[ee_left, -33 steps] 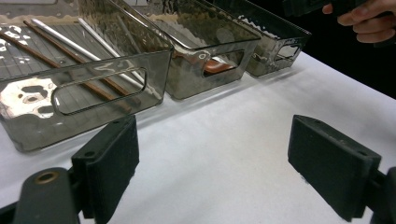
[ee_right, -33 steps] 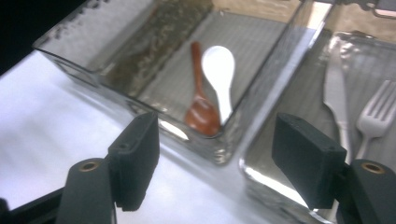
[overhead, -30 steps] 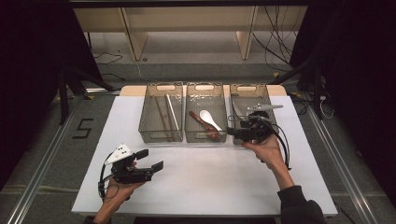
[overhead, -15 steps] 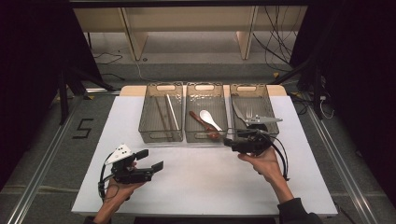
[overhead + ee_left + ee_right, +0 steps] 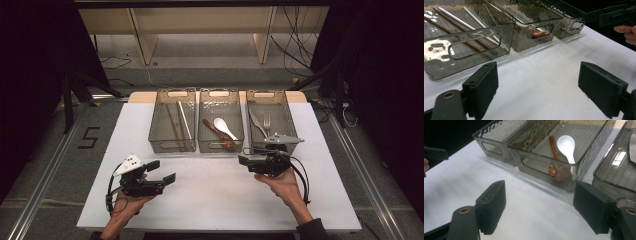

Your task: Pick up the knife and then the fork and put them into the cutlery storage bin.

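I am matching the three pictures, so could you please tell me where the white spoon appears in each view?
High view: white spoon in the middle bin, beside the brown spoon.
Left gripper view: cannot make it out in the middle bin.
Right gripper view: upper centre, in the bin.
Shared landmark: the middle bin.

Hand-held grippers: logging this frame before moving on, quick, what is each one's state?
Left hand-held gripper: open, holding nothing, above the white table.
Right hand-held gripper: open, holding nothing, near the middle bin.
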### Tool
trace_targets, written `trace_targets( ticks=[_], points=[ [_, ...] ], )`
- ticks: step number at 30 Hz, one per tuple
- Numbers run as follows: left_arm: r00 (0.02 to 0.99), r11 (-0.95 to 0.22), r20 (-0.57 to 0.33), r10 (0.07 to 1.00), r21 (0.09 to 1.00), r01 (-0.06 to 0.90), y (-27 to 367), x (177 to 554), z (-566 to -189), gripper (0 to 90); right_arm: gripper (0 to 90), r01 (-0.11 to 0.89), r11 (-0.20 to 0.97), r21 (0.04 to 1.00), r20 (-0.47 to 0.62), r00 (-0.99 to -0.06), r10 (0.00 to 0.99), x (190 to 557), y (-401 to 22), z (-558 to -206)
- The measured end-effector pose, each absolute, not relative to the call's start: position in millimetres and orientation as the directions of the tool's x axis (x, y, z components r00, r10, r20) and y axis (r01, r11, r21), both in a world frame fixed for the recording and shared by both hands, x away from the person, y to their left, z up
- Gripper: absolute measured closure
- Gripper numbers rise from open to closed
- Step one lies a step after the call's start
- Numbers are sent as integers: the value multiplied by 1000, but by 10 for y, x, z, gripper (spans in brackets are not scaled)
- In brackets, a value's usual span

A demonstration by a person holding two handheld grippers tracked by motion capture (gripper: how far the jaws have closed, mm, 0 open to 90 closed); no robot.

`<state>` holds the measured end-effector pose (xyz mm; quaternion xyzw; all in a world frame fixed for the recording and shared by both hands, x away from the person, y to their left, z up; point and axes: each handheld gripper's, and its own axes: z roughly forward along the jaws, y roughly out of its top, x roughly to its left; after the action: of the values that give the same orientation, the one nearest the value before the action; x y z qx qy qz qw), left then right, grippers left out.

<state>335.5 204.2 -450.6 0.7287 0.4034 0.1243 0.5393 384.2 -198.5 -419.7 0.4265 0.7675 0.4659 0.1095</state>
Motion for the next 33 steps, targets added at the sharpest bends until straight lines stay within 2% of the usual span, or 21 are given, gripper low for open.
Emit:
trace_targets(
  ticks=[23, 33],
  points=[
    [665, -116, -249, 704, 884, 453, 2002, 3347, -4514, 160, 260, 488, 174, 855, 216, -641, 736, 3487, -2073, -4319],
    [681, -133, -250, 688, 879, 457, 1975, 3334, -4520, 160, 224, 469, 184, 864, 194, -646, 738, 3339, -2119, -4374]
  ],
)
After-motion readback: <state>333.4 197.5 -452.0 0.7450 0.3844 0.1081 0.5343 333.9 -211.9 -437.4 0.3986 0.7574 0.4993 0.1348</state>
